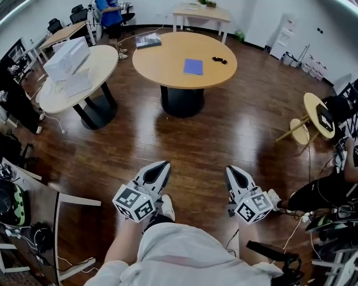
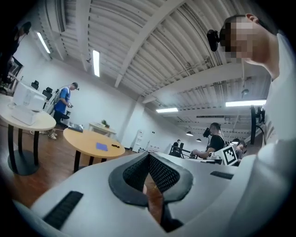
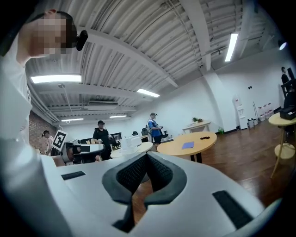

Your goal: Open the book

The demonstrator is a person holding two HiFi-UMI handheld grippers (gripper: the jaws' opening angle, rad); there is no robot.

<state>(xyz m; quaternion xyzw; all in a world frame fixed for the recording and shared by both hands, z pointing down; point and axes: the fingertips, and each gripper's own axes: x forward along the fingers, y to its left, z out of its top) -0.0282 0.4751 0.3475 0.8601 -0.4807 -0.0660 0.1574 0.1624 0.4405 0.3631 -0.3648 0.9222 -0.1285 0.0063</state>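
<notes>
A thin blue book [image 1: 193,66] lies shut on the round wooden table [image 1: 162,70] far ahead of me, across bare floor. It shows small in the left gripper view as the blue book [image 2: 102,146] and in the right gripper view as the blue book [image 3: 188,145]. My left gripper [image 1: 160,169] and right gripper [image 1: 234,172] are held close to my body, side by side, pointing level toward the table. Both are shut with nothing between the jaws; the left gripper [image 2: 149,160] and right gripper [image 3: 146,159] show their pads meeting.
A small black object [image 1: 219,60] and a magazine [image 1: 148,40] also lie on the round table. A white table with white boxes [image 1: 67,58] stands at left, a small round side table [image 1: 319,114] at right. A person in blue [image 1: 109,11] stands at the back. Desks and cables flank me.
</notes>
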